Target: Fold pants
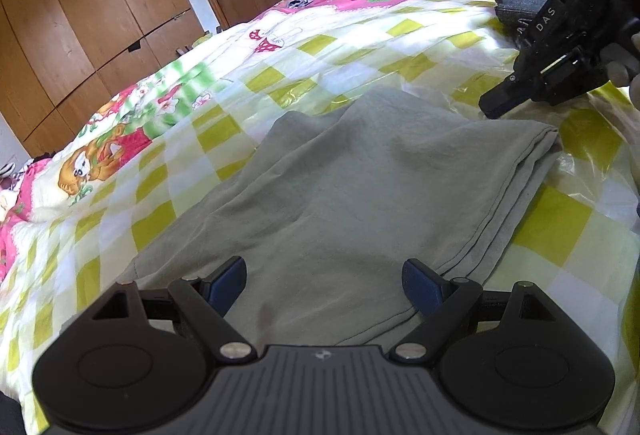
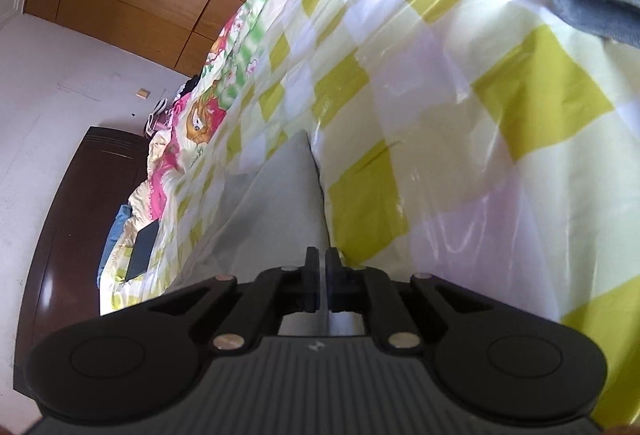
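Grey pants (image 1: 340,195) are seen folded on the checked bedspread (image 1: 224,107). Left gripper (image 1: 325,289) is held wide above their near edge; right gripper (image 2: 322,285) is nearly closed, nothing visibly pinched.

The pants (image 1: 352,203) are pale grey-green, of thin soft cloth, lying flat on the bed in a folded stack — several layers show along the right-hand edge, where seams run side by side down to a squared corner at the far right. The top surface is lightly creased, with shallow wrinkles fanning from the far end. In the right wrist view the pants (image 2: 276,203) show as a pale strip narrowing to a folded tip — the surface there looks smooth and blurred.
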`<state>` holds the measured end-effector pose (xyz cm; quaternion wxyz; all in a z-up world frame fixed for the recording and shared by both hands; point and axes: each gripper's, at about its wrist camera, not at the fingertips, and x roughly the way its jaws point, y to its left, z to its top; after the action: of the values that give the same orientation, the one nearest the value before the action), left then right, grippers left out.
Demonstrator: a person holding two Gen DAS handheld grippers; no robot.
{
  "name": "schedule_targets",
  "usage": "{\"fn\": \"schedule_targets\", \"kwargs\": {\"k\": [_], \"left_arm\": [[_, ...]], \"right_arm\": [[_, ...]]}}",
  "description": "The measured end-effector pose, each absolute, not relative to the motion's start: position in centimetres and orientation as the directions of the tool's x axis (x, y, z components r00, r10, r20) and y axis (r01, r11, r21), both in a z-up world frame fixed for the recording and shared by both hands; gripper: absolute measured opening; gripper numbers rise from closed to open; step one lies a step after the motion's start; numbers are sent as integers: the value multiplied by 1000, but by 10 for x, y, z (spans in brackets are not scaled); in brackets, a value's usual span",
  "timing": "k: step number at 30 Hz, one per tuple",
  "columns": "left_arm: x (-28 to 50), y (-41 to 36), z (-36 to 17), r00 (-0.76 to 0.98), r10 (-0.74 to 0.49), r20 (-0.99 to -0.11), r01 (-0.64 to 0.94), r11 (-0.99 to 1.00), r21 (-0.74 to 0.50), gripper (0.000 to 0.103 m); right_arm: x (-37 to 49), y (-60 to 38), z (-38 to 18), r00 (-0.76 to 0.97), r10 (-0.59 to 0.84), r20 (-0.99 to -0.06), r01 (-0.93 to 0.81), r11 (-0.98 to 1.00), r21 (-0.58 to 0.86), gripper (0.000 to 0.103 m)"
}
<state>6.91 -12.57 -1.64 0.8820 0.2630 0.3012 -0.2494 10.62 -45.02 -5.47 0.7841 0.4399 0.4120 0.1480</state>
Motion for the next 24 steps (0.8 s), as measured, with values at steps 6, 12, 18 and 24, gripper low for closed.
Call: {"fn": "schedule_targets", "kwargs": {"k": [6, 12, 18, 24], "left_arm": [[66, -128, -12, 700, -300, -648, 612, 719, 328, 98], [68, -126, -12, 697, -320, -642, 624, 712, 322, 98], [74, -125, -18, 693, -323, -644, 622, 721, 307, 98], [79, -116, -9, 706, -325, -629, 610, 732, 305, 98]], "right_arm": [[114, -450, -60, 558, 659, -504, 127, 532, 837, 39], [115, -446, -50, 444, 706, -551, 93, 576, 812, 41], [136, -423, -76, 475, 774, -418, 126, 411, 903, 41], [130, -424, -66, 617, 696, -367, 102, 392, 914, 7]]}}
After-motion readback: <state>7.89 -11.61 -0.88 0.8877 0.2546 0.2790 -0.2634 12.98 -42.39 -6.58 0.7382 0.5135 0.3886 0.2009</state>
